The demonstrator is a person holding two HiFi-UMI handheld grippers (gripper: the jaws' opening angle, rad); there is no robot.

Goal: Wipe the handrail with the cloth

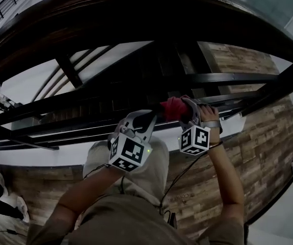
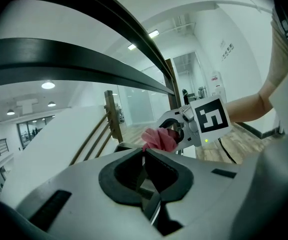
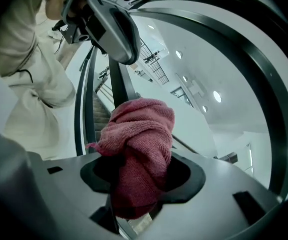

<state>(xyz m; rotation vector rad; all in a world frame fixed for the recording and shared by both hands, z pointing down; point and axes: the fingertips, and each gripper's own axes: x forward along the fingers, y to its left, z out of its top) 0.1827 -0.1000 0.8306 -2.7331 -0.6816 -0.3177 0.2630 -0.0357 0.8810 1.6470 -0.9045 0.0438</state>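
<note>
Your R tool clamps the bunched cloth; L tool closed, empty. Wad may snag the handrail & slip out.

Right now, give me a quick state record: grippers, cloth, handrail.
left gripper: shut, nothing between the jaws
right gripper: shut on cloth
cloth: red, bunched, sticking out past the right jaws
handrail: dark, curved, beyond both grippers in the head view
cloth touching handrail: cannot tell
</note>
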